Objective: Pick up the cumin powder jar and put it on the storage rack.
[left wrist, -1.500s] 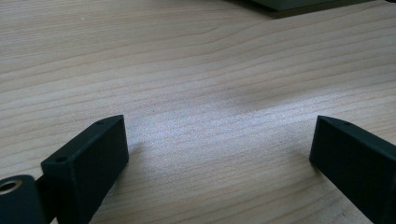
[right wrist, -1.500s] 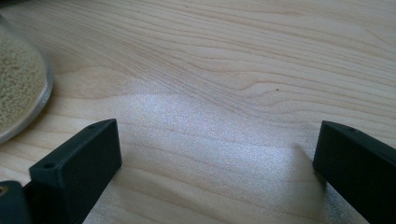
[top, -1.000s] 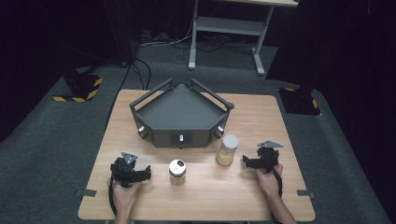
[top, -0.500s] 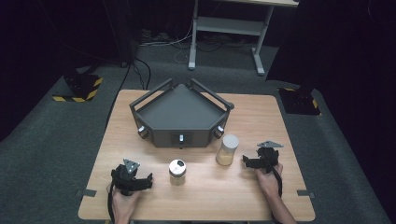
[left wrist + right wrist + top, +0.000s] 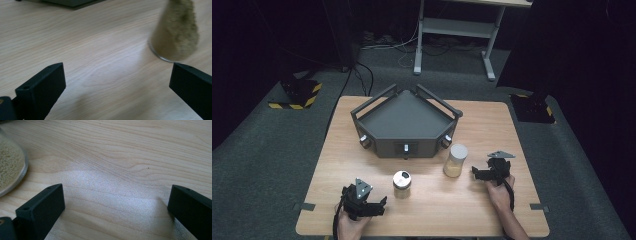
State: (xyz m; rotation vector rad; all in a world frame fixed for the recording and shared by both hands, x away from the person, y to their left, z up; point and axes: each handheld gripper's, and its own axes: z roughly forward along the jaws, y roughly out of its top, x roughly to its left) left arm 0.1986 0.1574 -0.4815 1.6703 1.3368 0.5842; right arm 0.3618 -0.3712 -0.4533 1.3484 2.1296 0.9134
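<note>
A wooden worktop (image 5: 492,125) is seen from above in the high view, with a dark wedge-shaped tray unit (image 5: 406,125) set at its centre and two jars standing just in front of it. The shorter jar (image 5: 401,183), capped with a silvery lid, is placed below the middle of the frame; the taller jar (image 5: 455,160), filled with pale grain, is placed to its upper right. The left gripper (image 5: 380,206) is held at the lower left of the frame, near the shorter jar but apart from it, and the right gripper (image 5: 476,173) is held at the lower right, just beside the taller jar. In the left gripper view, the fingers (image 5: 41,87) are shown spread wide over bare wood, with a blurred jar of greenish-brown grain caught at the upper right, beyond the tips. In the right gripper view, the fingers (image 5: 41,207) are likewise spread apart with nothing between them, and the rounded glass base of the pale-grain jar is seen at the left edge, a detail not resolved from above.
</note>
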